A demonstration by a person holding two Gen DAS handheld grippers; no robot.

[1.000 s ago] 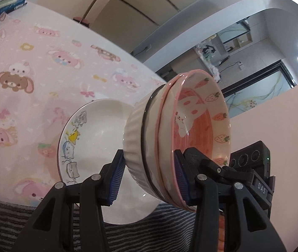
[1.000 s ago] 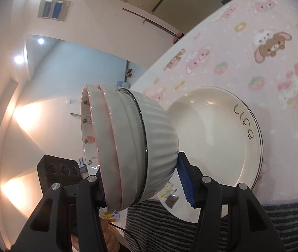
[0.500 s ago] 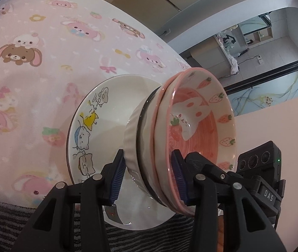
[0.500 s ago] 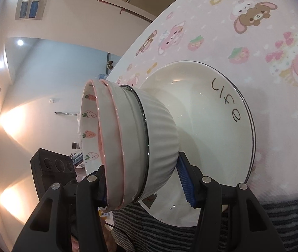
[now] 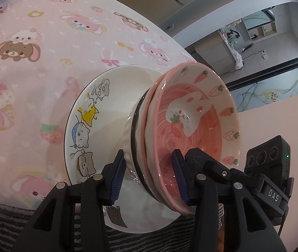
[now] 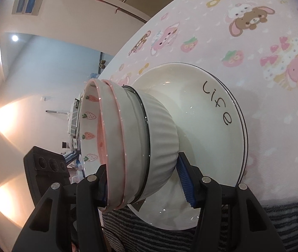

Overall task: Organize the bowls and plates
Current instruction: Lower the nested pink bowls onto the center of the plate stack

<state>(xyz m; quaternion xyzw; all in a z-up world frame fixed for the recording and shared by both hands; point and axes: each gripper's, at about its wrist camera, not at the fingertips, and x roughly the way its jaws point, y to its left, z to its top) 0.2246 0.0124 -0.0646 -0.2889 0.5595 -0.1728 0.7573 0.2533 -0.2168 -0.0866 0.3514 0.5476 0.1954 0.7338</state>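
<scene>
The white ribbed bowl [image 6: 161, 138] looks like shiny glazed china with bumpy ridges down its side, and the pink strawberry bowl [image 5: 193, 126] nested in it is smooth and glossy too. The big white plate with cartoon cats [image 5: 86, 130] gleams and shows small bright spots of light. The pink bunny-print tablecloth [image 5: 33, 63] on the table looks soft and dull, like cloth.
</scene>
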